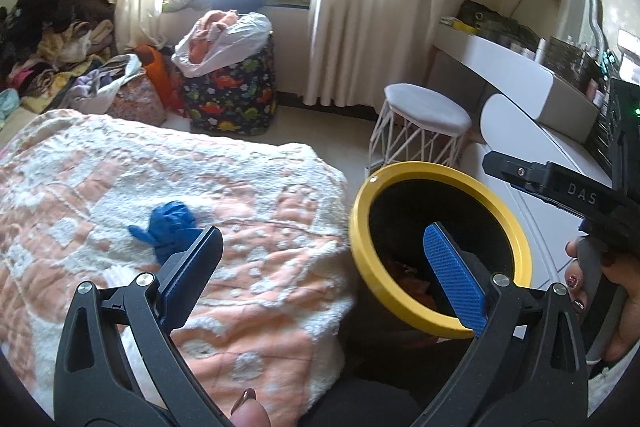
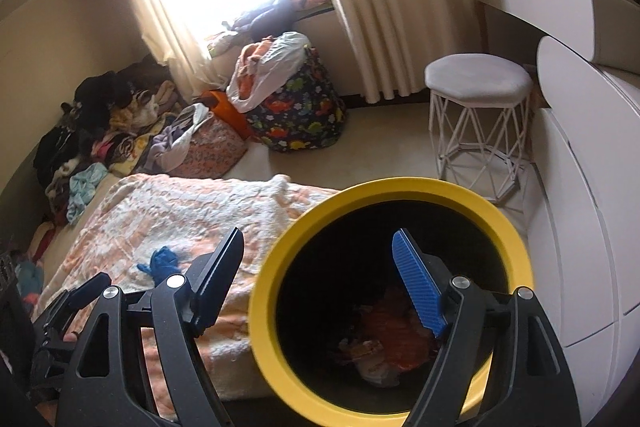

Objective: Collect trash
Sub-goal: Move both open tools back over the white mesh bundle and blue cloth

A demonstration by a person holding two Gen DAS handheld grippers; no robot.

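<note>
One crumpled blue glove [image 1: 166, 231] lies on the bed's nubbly peach-and-white blanket [image 1: 256, 187], just beyond the left gripper [image 1: 320, 263], whose ribbed blue pads stand wide apart and hold nothing. Beside the bed stands one round black bin with a smooth yellow rim [image 2: 276, 259], orange and pale scraps at its bottom. The right gripper [image 2: 318, 259] hangs over it, also spread wide and empty.
</note>
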